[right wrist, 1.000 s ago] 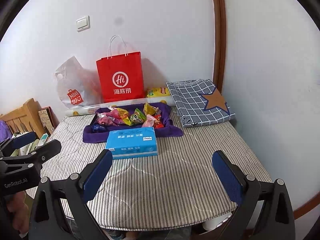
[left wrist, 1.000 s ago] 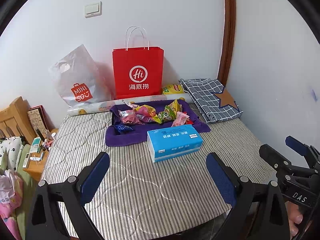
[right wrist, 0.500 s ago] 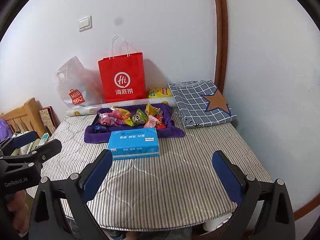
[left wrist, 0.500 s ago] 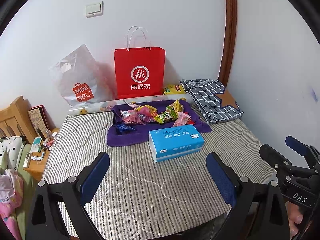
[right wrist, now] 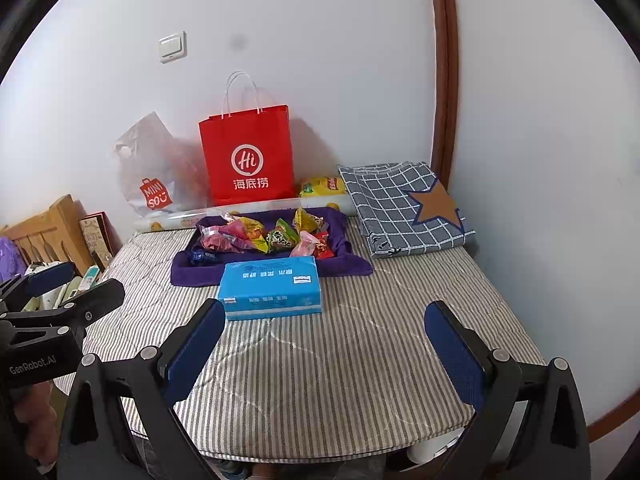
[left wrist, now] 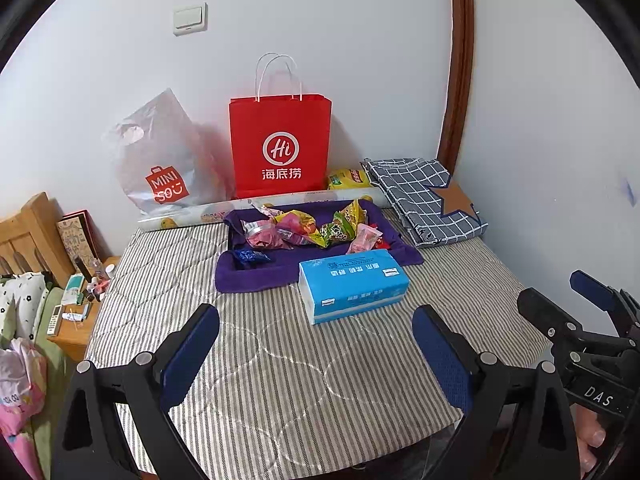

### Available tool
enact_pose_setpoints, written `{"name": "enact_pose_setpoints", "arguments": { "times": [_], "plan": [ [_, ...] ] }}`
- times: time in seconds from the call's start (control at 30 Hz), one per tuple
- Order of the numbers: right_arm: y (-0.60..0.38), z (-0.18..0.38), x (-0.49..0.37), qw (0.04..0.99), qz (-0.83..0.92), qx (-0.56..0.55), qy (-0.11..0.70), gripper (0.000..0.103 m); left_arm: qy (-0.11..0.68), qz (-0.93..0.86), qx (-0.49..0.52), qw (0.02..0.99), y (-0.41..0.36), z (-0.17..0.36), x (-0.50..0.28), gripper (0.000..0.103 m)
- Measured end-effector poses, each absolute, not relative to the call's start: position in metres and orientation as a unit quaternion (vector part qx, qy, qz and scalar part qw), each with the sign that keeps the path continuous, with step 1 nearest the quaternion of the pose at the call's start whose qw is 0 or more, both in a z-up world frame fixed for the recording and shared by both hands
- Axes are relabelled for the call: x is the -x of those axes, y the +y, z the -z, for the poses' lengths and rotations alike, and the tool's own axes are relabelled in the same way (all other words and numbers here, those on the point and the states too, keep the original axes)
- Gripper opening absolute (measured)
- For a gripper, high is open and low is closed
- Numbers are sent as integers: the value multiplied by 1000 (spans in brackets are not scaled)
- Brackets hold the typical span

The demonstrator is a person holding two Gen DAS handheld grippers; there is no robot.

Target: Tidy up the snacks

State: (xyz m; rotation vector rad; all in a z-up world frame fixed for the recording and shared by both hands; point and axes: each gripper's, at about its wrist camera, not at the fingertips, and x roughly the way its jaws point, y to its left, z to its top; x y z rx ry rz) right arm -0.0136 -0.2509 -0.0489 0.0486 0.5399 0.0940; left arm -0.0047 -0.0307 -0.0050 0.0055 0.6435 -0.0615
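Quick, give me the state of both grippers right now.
Left gripper: open, holding nothing, above the striped table cover.
Right gripper: open, holding nothing, just short of the blue tissue box.

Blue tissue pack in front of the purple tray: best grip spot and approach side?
Take the blue rectangular tissue pack across its short width, near the middle of its long sides, coming from above. It lies flat on the striped quilted cover with free space around it except at the purple fabric tray behind. The right claw, open and empty, looks nearer.
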Motion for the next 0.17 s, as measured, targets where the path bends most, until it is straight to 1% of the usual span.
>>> {"name": "enact_pose_setpoints", "arguments": {
  "times": [0.17],
  "plan": [
    [-249,48,15,963,-49,-22,264,99,312,28,-5,950,-29,5,5,98]
  ]
}}
